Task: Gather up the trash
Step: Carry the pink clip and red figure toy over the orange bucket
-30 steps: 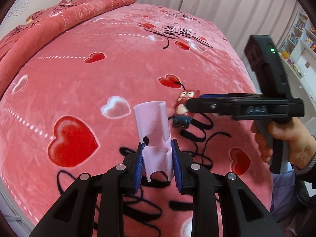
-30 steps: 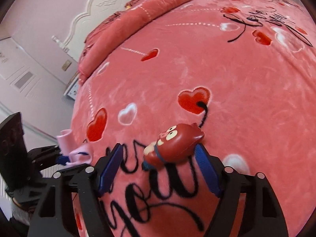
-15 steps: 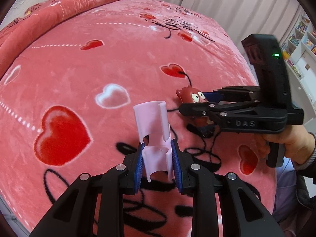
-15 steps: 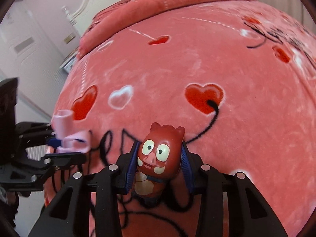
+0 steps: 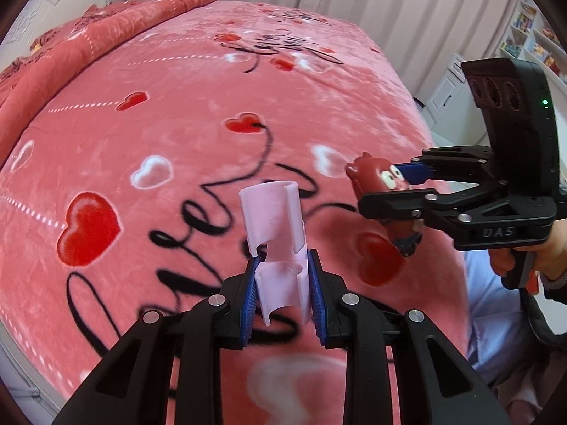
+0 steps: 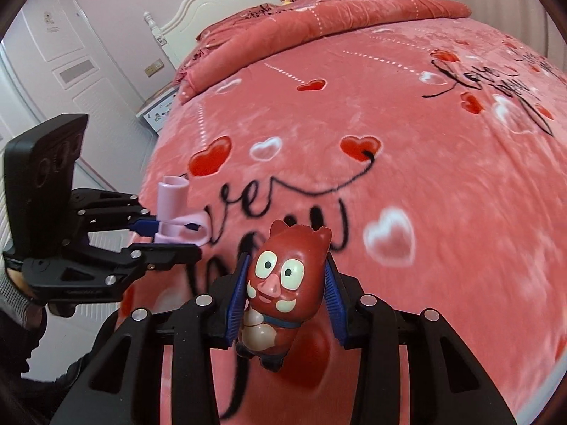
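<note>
Lifted clear of the pink heart-print plush blanket (image 6: 425, 113) since a second ago: small glossy red-brown cartoon pig figurine (image 6: 283, 283), now pinched at its flanks between the blue pads of the right gripper (image 6: 285, 297) and hanging above the bed, feet dangling. Clamped narrow in the left gripper (image 5: 281, 294): pale lilac slotted plastic tube piece (image 5: 274, 233), upright, also off the bedding. Risk from here: smooth rounded toy sliding or twisting out during carry, possibly because only the sides seem caught, though pad contact is partly hidden; thin tube deforming or popping free under squeeze.
</note>
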A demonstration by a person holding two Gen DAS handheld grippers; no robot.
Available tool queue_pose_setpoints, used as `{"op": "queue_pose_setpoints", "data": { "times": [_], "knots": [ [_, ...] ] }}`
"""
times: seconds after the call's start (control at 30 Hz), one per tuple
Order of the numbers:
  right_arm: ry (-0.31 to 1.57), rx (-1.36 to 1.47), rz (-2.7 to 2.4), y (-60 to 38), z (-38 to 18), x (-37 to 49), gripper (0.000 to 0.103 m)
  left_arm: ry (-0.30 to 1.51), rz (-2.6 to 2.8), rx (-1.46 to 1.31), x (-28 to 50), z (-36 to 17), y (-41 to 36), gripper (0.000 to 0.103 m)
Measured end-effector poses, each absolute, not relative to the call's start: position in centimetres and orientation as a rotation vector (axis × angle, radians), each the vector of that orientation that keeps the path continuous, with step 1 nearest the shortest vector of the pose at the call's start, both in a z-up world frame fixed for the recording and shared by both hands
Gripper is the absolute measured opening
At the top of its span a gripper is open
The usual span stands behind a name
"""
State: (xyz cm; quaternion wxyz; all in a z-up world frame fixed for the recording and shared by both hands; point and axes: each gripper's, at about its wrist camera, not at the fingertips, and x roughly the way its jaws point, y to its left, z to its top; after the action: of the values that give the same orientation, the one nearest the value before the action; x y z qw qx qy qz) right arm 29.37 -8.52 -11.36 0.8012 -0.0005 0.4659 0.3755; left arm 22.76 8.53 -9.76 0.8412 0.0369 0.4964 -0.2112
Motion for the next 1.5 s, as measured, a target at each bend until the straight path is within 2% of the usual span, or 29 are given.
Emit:
{"op": "queue_pose_setpoints", "data": {
  "times": [0.4, 0.83, 1.23, 1.5],
  "knots": [
    [0.935, 0.036, 0.751, -17.7, -7.8, 17.8, 0.04, 1.012, -0.538, 0.143, 14.4, -6.4, 0.6, 0.028],
    [0.868, 0.183, 0.454, -36.2, -7.1, 6.5, 0.04, 0.981, -0.842, 0.322, 9.4, -5.9, -17.1, 0.028],
    [0.848, 0.339, 0.114, -53.0, -10.1, -1.5, 0.041, 0.999, -1.116, 0.493, 7.9, -9.0, -32.7, 0.028],
    [0.866, 0.416, -0.033, -59.7, -13.5, -3.5, 0.041, 1.067, -1.207, 0.546, 8.3, -13.2, -40.2, 0.028]
  ]
}}
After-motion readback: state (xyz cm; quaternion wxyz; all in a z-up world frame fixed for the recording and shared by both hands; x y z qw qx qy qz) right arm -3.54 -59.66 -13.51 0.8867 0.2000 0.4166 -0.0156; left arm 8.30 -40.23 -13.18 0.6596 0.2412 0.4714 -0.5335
